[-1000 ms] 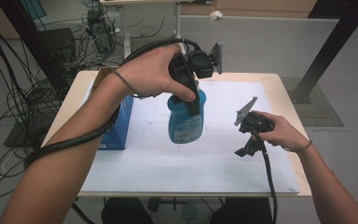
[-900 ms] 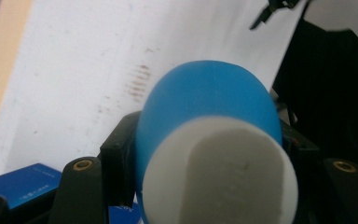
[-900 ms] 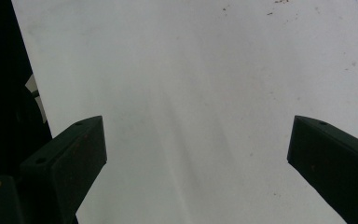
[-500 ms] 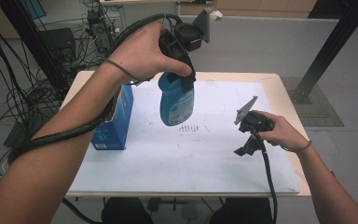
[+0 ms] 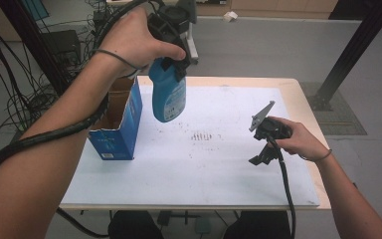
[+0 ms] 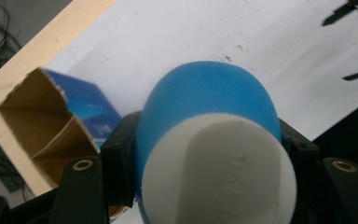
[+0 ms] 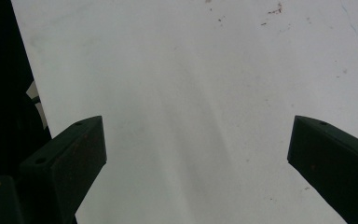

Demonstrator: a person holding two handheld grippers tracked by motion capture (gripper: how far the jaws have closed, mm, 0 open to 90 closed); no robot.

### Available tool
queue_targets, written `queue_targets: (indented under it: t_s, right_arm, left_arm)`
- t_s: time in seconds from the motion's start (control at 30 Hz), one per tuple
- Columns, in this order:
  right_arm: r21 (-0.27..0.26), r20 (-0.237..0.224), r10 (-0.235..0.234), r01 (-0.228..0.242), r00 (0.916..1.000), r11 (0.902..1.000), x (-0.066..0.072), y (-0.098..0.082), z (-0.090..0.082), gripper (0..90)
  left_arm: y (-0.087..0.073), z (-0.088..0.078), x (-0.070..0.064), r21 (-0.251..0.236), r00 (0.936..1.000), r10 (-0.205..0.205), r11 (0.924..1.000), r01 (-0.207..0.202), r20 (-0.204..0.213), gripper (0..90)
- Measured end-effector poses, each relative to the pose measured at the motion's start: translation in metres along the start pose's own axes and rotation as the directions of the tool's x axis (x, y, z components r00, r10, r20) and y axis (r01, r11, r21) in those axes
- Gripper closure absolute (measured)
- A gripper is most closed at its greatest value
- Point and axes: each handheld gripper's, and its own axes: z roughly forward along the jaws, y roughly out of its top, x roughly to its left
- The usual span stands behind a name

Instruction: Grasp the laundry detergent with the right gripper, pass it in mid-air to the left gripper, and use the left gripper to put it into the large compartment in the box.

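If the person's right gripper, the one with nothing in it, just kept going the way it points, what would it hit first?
Most likely the white sheet covering the table. The right gripper has its jaws wide apart and aims down at bare sheet, with nothing between. How far off the sheet lies is hard to judge.

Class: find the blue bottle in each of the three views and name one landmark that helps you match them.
High view: blue bottle hangs upper left of centre, held in the left gripper.
Left gripper view: bottle fills the centre, between the jaws.
Right gripper view: not in it.
Shared landmark: the open blue box.
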Motion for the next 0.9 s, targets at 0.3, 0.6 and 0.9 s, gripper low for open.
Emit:
queue_targets:
  t_s: [0.3, 0.6, 0.9]
  right_arm:
    - [0.001, -0.005, -0.001, 0.001, 1.0, 1.0, 0.0, 0.002, 0.001, 4.4]
    - [-0.003, -0.01, 0.0, 0.0, 0.9999, 1.0, 0.0, 0.004, 0.002, 4.4]
    - [-0.007, -0.011, 0.001, -0.001, 0.9999, 1.0, 0.0, 0.005, 0.003, 4.4]
  left_arm:
    - [-0.009, -0.004, 0.035, -0.006, 0.9889, -0.148, 0.9889, 0.148, -0.005, 37.6]
    - [-0.025, -0.006, 0.072, -0.019, 0.9689, -0.245, 0.9694, 0.245, -0.033, 37.7]
    - [-0.041, -0.009, 0.103, -0.017, 0.9371, -0.344, 0.9388, 0.344, -0.058, 37.6]
